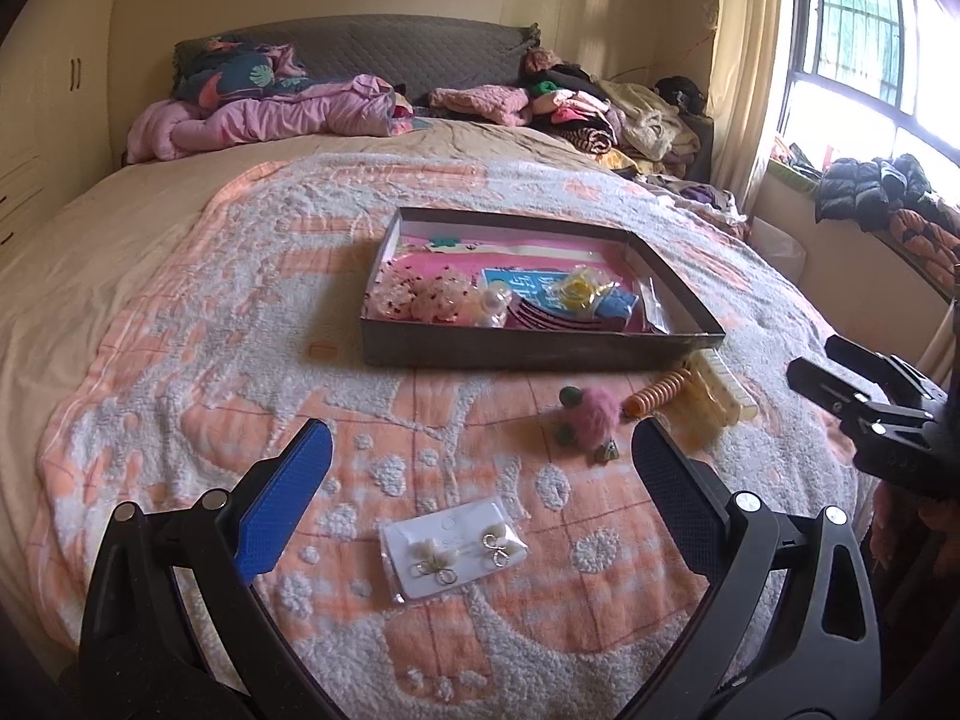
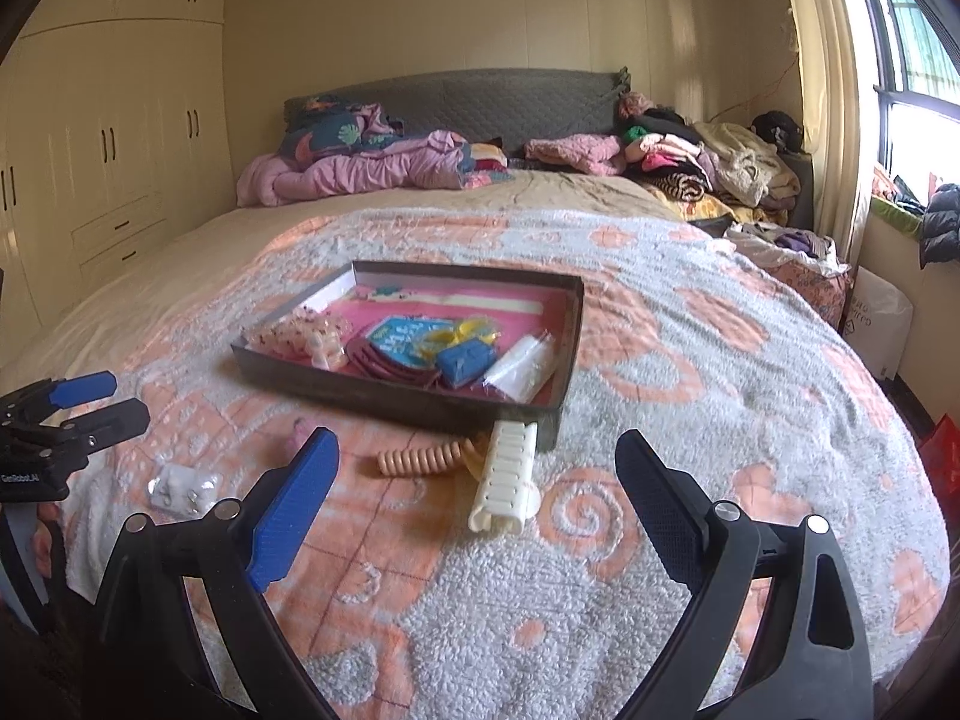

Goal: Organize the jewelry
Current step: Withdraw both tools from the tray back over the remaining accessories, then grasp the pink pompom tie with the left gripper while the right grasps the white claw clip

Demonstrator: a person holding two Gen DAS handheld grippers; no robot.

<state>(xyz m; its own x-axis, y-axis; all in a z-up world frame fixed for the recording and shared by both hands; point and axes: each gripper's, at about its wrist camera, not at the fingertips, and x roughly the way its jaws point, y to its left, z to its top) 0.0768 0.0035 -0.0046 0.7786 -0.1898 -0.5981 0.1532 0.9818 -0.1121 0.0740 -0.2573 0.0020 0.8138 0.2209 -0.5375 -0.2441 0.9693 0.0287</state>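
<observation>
earring card [image 1: 453,547] lies between the spread left gripper [image 1: 480,462] fingers.

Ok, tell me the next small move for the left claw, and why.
Probably lower the left claw onto the earring card and close on it. Its jaws are open and empty, the card lies on the blanket just ahead between them, and it still sits outside the box where the other pieces are gathered.

Cream walls [image 2: 480,0], built-in wardrobe [image 2: 90,138] left. Grey quilted headboard [image 1: 384,45], clothes piled beneath. Barred window [image 1: 858,30] right, daylight through pale curtain [image 1: 750,78].
</observation>
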